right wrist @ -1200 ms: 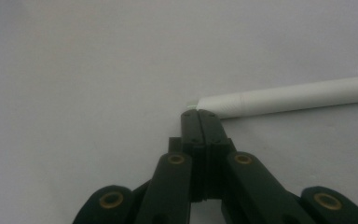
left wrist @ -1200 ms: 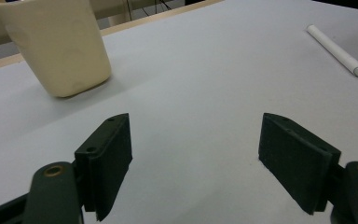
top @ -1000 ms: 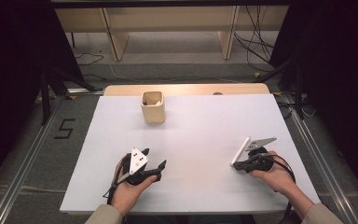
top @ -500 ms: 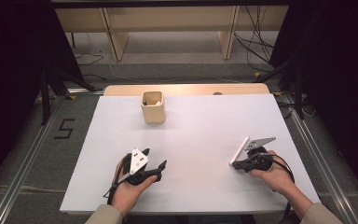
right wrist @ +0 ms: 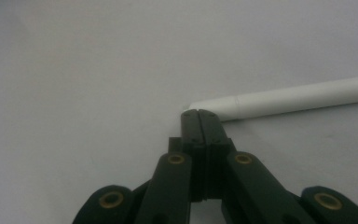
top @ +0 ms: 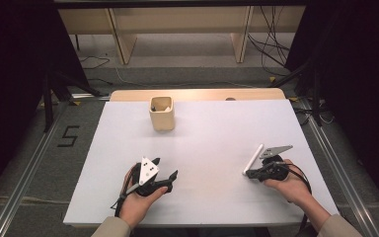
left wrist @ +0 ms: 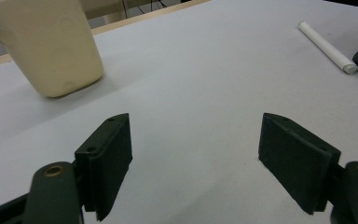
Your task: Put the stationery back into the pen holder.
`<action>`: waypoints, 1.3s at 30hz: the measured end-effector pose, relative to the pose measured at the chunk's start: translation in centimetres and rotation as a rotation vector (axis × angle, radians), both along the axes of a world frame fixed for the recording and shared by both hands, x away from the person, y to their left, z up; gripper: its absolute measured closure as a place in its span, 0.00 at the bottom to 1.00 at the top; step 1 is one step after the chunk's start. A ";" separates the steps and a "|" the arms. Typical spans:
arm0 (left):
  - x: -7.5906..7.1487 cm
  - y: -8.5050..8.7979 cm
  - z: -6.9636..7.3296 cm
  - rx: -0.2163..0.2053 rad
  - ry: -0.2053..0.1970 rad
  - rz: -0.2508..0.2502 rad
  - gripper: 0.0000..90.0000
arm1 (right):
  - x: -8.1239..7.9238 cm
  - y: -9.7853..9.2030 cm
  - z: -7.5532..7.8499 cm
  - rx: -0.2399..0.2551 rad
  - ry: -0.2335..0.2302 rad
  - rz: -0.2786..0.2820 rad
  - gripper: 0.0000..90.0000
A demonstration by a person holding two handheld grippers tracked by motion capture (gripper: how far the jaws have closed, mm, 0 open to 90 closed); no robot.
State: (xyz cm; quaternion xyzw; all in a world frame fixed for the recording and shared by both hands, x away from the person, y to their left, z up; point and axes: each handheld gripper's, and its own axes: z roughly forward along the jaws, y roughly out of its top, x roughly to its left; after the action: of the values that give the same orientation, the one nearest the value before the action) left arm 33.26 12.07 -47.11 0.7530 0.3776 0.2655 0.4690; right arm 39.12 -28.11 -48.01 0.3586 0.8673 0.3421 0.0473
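Chalk-white stick [top: 253, 159] lies flat on the worktop [top: 202, 148] at the right, well apart from the cream cup [top: 161, 113]. Left gripper [top: 170, 177] rests with jaws spread and empty, seemingly waiting. Right gripper [top: 246, 174] is clenched with nothing between the jaws, its tips touching the stick's near end, probably to nudge it.

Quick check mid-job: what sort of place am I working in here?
Most likely a lab recording bay: a white table between metal floor rails, black curtains at both sides, loose cables behind.
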 end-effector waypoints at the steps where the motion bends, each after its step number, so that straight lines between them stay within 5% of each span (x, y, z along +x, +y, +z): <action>1: 0.0 0.0 0.0 0.000 0.001 -0.002 0.28 | -0.1 -0.1 0.1 0.008 -0.003 -0.004 1.00; 8: 0.0 -0.8 -0.1 -0.016 0.011 -0.022 0.28 | -0.5 -1.2 0.6 0.027 -0.066 -0.063 0.90; 13: 0.1 -2.0 -0.1 -0.029 0.018 -0.045 0.29 | -0.4 -1.6 0.9 0.040 -0.158 -0.108 0.77; 23: 0.9 -6.6 -0.3 -0.041 0.038 -0.122 0.30 | 0.3 -2.2 1.4 0.076 -0.276 -0.246 0.51; 39: 2.4 -16.3 -1.5 -0.001 0.093 -0.211 0.41 | 1.2 -3.1 1.7 0.077 -0.277 -0.435 0.33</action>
State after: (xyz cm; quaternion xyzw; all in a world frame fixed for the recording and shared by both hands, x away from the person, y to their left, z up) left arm 35.65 -4.20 -48.60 0.7997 0.3178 0.1794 0.4768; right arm 40.33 -31.19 -46.36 0.4877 0.7414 0.4026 0.2245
